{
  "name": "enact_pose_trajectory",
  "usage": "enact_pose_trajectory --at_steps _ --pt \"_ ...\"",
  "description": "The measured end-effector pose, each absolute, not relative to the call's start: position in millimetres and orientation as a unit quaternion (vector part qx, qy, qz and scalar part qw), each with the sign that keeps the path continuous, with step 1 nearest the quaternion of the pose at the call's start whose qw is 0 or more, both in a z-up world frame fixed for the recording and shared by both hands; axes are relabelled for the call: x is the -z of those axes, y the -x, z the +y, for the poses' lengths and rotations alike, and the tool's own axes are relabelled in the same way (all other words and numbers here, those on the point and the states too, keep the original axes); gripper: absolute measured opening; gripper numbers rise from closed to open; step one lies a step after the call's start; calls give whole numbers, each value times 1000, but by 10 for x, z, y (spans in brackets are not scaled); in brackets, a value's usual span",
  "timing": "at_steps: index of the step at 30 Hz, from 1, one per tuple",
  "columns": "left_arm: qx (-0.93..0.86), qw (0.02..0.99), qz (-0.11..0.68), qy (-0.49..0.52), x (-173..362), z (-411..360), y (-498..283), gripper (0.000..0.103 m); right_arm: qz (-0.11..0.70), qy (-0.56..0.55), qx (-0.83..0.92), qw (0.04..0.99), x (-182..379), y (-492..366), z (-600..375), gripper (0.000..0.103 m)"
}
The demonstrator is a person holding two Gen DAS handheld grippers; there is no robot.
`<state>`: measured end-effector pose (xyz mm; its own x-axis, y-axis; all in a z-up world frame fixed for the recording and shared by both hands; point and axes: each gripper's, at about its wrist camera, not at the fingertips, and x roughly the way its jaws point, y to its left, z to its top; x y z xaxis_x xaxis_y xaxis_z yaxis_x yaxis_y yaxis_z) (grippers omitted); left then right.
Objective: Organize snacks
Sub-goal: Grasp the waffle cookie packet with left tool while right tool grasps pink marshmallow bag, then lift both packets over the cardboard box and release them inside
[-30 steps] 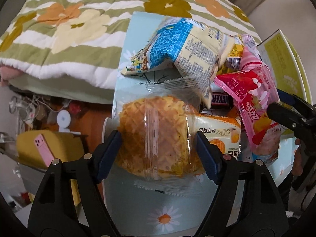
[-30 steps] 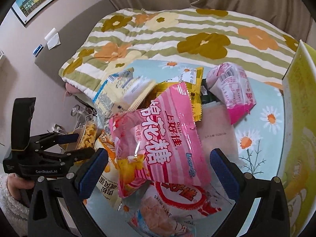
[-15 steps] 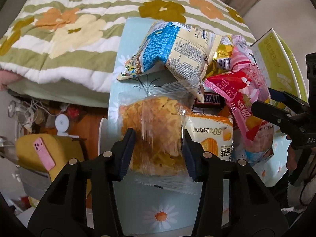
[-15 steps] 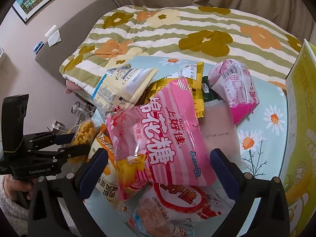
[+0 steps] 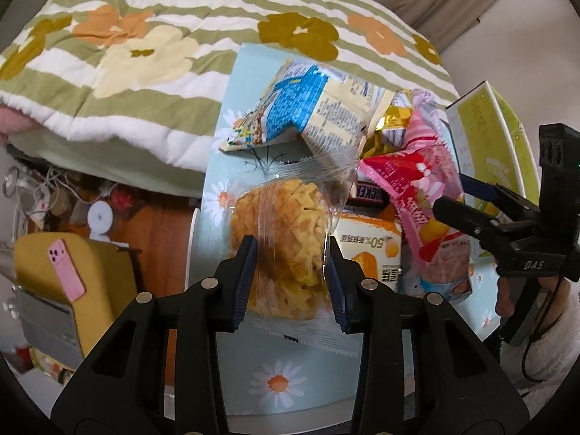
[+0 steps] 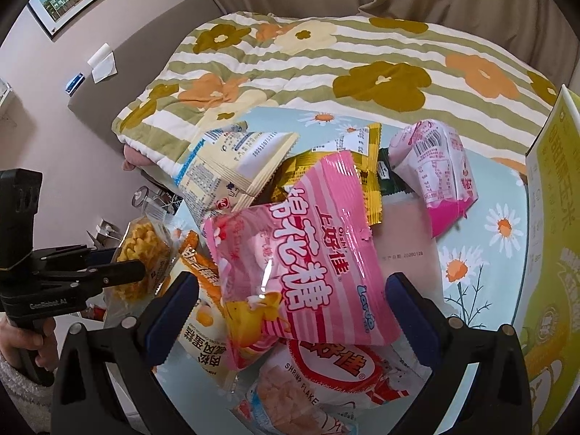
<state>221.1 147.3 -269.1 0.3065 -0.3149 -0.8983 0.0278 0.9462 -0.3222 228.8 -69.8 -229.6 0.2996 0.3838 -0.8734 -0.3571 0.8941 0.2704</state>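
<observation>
My left gripper [image 5: 290,282] is shut on a clear-wrapped golden pastry [image 5: 286,228] near the left edge of the daisy-print table [image 5: 275,380]; the gripper [image 6: 119,272] and the pastry [image 6: 143,253] also show at the left of the right wrist view. My right gripper [image 6: 290,311] is open, its jaws wide on either side of a pink cotton-candy bag [image 6: 301,272] that lies on top of the snack pile. That gripper shows at the right of the left wrist view [image 5: 467,199]. A blue and cream bag [image 5: 315,108] lies behind the pastry.
The pile also holds a shrimp-flake bag [image 6: 326,373], an orange and white cake packet [image 5: 369,253], a yellow packet [image 6: 366,166] and a pink pouch [image 6: 435,177]. A yellow-green box [image 6: 554,253] stands at the right. A floral quilt [image 6: 326,61] lies beyond the table. A pink phone [image 5: 65,272] lies on a yellow seat lower left.
My left gripper's jaws have closed in on the pastry and now squeeze it. My right gripper has stayed open over the pink bag, moving in slightly.
</observation>
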Motion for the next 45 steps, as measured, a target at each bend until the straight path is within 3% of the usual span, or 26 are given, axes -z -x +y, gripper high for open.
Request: enact_pose_trajectory --at_steps 11,15,19,35,45 --pt "119 807 565 122 2522 1434 -2222 33 552 49 -227 801 2550 -2336 -531 103" --pt "123 807 564 120 2502 1397 -2212 33 546 62 -230 803 2548 -2304 -555 81" --pt "127 808 562 119 2461 1375 -2197 33 536 67 -225 811 2467 -2230 -599 76" --pt "205 845 487 82 1635 1038 -2131 33 459 13 -161 874 1361 -1755 -1086 76" --pt "283 861 422 30 894 76 -2259 33 403 -28 -87 911 589 -1515 -1983 76"
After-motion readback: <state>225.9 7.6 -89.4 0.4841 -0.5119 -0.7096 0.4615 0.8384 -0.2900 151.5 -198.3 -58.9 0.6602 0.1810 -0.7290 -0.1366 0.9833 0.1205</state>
